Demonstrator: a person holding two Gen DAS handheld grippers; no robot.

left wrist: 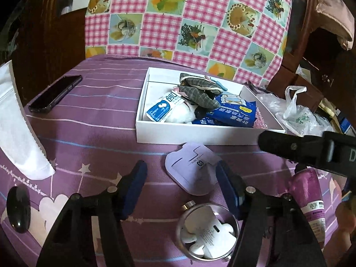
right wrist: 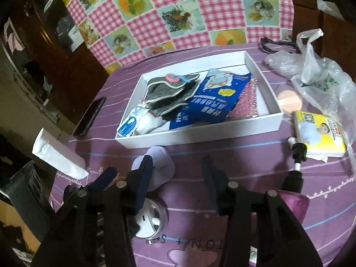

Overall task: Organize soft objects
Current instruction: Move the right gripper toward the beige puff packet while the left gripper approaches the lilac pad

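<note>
A white tray (left wrist: pixel 191 136) (right wrist: pixel 200 133) on the purple bedspread holds a grey plaid pouch (left wrist: pixel 198 91) (right wrist: pixel 169 91), a blue sachet pack (left wrist: pixel 231 111) (right wrist: pixel 211 102), a white-and-blue packet (left wrist: pixel 162 109) (right wrist: pixel 131 122) and a pink bubble-wrap piece (right wrist: pixel 247 102). My left gripper (left wrist: pixel 181 178) is open and empty just in front of the tray, over a lilac card (left wrist: pixel 191 173) (right wrist: pixel 160 162). My right gripper (right wrist: pixel 175 173) is open and empty, near the tray's front wall. A yellow tissue pack (right wrist: pixel 320 133) and a peach sponge (right wrist: pixel 289 102) lie right of the tray.
A phone (left wrist: pixel 55 93) (right wrist: pixel 89 118) lies left of the tray. A metal cup with white plugs (left wrist: pixel 209 231) (right wrist: pixel 151 220) stands near me. A purple tube (left wrist: pixel 309 198), a white tube (left wrist: pixel 20 133) (right wrist: pixel 57 155) and plastic bags (left wrist: pixel 296 111) (right wrist: pixel 316 75) lie around. A checked cushion (left wrist: pixel 189 22) stands behind.
</note>
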